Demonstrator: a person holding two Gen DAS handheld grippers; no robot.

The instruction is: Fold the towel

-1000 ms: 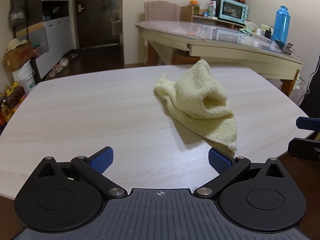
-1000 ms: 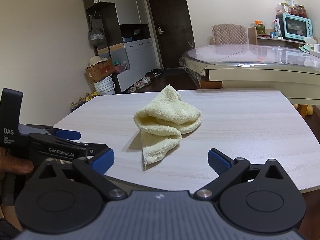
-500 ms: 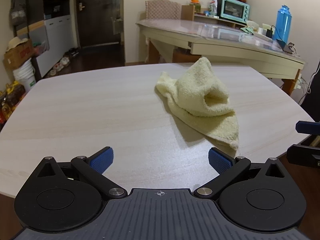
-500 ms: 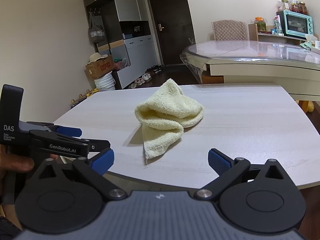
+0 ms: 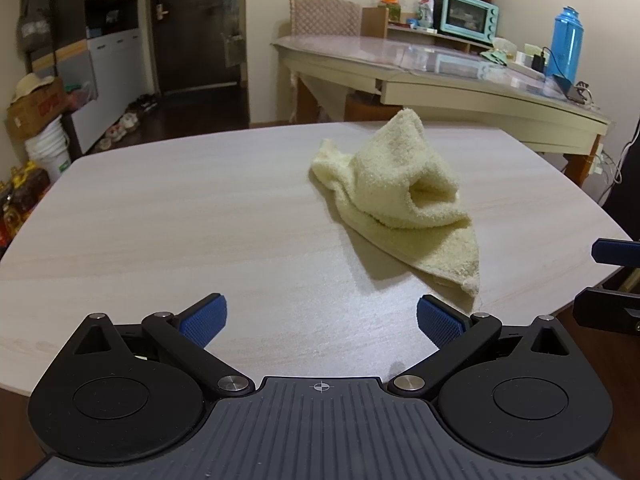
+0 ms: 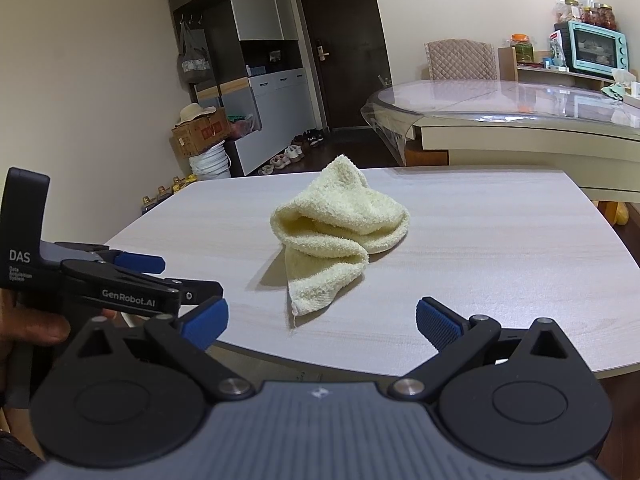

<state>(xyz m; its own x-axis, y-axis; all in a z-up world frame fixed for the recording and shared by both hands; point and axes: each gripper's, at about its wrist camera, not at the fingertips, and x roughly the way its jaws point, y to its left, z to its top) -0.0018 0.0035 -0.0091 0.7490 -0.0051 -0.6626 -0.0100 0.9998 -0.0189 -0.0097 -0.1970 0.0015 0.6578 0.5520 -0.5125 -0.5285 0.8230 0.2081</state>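
A pale yellow towel (image 5: 400, 196) lies crumpled in a peaked heap on the light wooden table (image 5: 180, 208), one corner trailing toward the near edge. In the right wrist view the same towel (image 6: 336, 232) sits mid-table with that corner hanging toward me. My left gripper (image 5: 320, 320) is open above the table's near side, nothing between its blue pads, the towel's corner just ahead of its right pad. My right gripper (image 6: 320, 320) is open at the table's near edge, short of the towel. The left gripper (image 6: 132, 276) also shows from the side, held by a hand.
Beyond this table (image 6: 500, 240) stands a glass-topped dining table (image 5: 460, 76) with a teal toaster oven (image 5: 468, 16) and a blue flask (image 5: 568, 40). A cabinet, cardboard box (image 6: 200, 132), buckets and shoes line the far left wall near a dark door.
Both grippers have edged closer to the table, so the towel looks slightly larger and lower in each view. The towel has not moved. Both stay open.
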